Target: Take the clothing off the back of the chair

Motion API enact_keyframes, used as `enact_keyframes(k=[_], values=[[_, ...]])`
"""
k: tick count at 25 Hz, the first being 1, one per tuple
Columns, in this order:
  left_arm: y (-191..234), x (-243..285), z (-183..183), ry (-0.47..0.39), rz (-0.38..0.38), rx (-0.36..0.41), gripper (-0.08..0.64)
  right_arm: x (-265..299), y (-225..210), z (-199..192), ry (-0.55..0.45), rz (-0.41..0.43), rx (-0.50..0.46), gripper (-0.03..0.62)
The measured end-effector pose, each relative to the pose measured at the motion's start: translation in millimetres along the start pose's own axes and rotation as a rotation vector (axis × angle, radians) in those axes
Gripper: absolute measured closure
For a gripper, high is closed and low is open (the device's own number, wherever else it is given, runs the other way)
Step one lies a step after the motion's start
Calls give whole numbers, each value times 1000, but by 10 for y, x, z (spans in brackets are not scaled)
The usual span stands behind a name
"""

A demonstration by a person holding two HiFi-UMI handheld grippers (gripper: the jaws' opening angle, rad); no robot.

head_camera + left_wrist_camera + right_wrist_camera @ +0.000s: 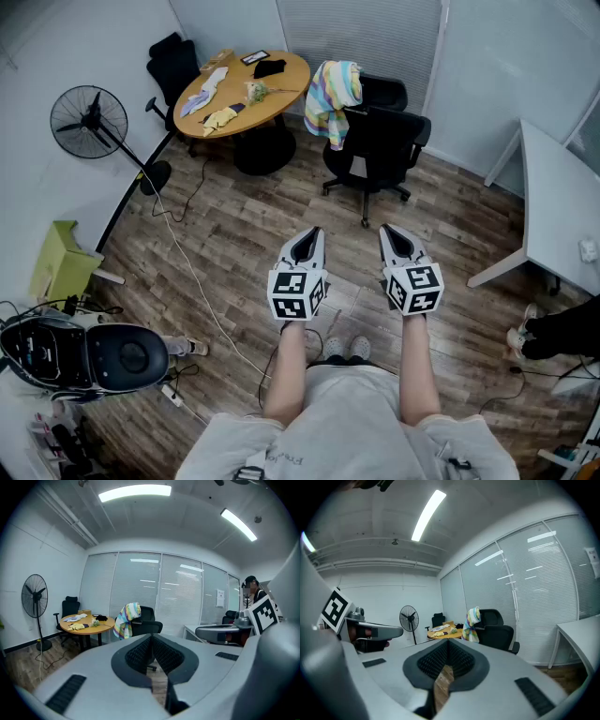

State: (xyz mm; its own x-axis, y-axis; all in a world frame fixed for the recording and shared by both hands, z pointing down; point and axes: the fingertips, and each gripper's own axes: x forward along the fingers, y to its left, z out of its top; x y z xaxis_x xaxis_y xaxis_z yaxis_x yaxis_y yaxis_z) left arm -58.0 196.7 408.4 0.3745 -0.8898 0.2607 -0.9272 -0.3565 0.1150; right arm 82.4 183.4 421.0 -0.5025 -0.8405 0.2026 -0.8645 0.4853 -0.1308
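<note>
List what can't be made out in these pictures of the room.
- Striped garment: head view, too small to tell what kind of clothing it is.
- Black chair: left gripper view, seat and base hidden behind the left tool.
- Round table: things on it too small to identify in any view.
- Person: head view, cut off by the right edge.

Small office: black office chairs [380, 141] stand by a round wooden table [246, 89], a white desk [562, 202] to one side. Slatted blinds [140, 583] cover the glass walls under strip ceiling lights [135, 491].
</note>
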Motion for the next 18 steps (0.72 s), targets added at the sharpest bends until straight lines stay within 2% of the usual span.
enact_keyframes(k=[5, 13, 16, 18], values=[[-30, 63, 47, -15, -4, 10, 531, -28, -97, 13, -2, -7, 0, 569], [-204, 152, 67, -16, -6, -5, 534, -193, -403, 17, -42, -20, 76, 569], [-267, 170, -25, -11, -20, -22, 534, -223, -518, -34, -65, 5, 138, 569], [-268, 182, -101, 1, -29, -30, 532, -205, -512, -87, -56, 37, 145, 569]])
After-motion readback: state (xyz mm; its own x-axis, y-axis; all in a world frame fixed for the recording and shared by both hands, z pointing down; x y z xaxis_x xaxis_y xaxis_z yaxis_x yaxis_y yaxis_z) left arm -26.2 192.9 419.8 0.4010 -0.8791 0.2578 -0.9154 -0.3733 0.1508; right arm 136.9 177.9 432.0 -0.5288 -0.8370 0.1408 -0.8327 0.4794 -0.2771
